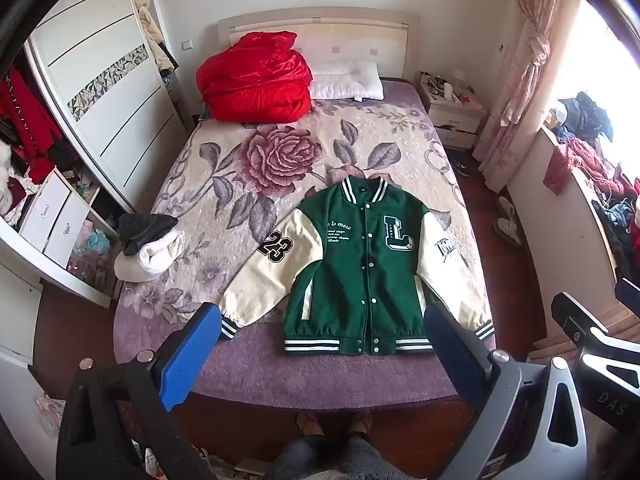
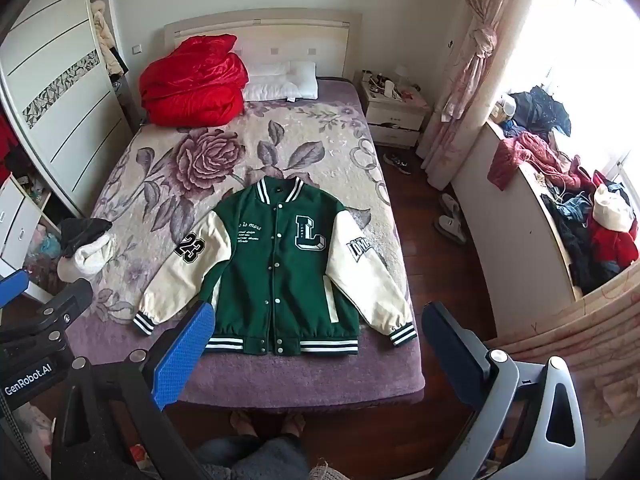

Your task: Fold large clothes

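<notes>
We find the varsity jacket (image 1: 360, 264) laid flat, front up and buttoned, on the near half of the bed (image 1: 256, 364), sleeves spread to both sides, hem toward the foot edge.

The left gripper (image 1: 320, 356) and the right gripper (image 2: 316, 356) both stand released, fingers wide apart above the foot of the bed, grasping nothing.

Only the left wrist view shows the open wardrobe (image 1: 28, 132) with red garments hanging inside. Only the right wrist view shows the full heap of clothes (image 2: 580, 224) on the window ledge.

Legible writing: "23" on one sleeve, a large "L" on the chest, and "is more" in script. We read "GenRobot.AI" on the left gripper's body in the right wrist view, and "DAS" in the left wrist view.
</notes>
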### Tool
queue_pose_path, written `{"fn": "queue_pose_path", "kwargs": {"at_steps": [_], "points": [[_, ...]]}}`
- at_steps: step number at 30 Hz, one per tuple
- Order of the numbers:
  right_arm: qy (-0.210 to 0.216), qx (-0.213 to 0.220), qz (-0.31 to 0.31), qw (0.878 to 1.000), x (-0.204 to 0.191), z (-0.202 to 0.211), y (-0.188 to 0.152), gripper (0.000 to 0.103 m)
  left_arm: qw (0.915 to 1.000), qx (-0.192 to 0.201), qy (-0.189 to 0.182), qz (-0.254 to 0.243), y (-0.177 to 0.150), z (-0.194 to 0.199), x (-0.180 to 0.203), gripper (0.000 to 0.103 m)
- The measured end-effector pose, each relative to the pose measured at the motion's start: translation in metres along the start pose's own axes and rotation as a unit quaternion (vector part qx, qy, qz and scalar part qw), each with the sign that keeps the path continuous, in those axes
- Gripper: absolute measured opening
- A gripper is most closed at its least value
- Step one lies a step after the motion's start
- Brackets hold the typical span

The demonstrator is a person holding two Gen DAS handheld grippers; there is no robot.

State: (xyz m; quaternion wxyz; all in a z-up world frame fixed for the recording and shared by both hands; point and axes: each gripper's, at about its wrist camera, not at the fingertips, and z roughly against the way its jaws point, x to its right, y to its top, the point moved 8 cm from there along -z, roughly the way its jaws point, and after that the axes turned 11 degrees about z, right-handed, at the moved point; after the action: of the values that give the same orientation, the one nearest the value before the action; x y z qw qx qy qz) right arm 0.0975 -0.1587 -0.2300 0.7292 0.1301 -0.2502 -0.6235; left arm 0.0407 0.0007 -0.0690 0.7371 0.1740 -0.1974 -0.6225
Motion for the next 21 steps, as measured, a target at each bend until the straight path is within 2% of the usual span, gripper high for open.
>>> {"fn": "queue_pose_path", "kwargs": {"at_steps": [21], "points": [[0.007, -0.003, -0.004, 1.0, -0.005, 0.005, -0.001, 0.103, 1.0, 0.002, -0.004, 0.002, 0.0, 0.0, 0.0, 0.103]]}}
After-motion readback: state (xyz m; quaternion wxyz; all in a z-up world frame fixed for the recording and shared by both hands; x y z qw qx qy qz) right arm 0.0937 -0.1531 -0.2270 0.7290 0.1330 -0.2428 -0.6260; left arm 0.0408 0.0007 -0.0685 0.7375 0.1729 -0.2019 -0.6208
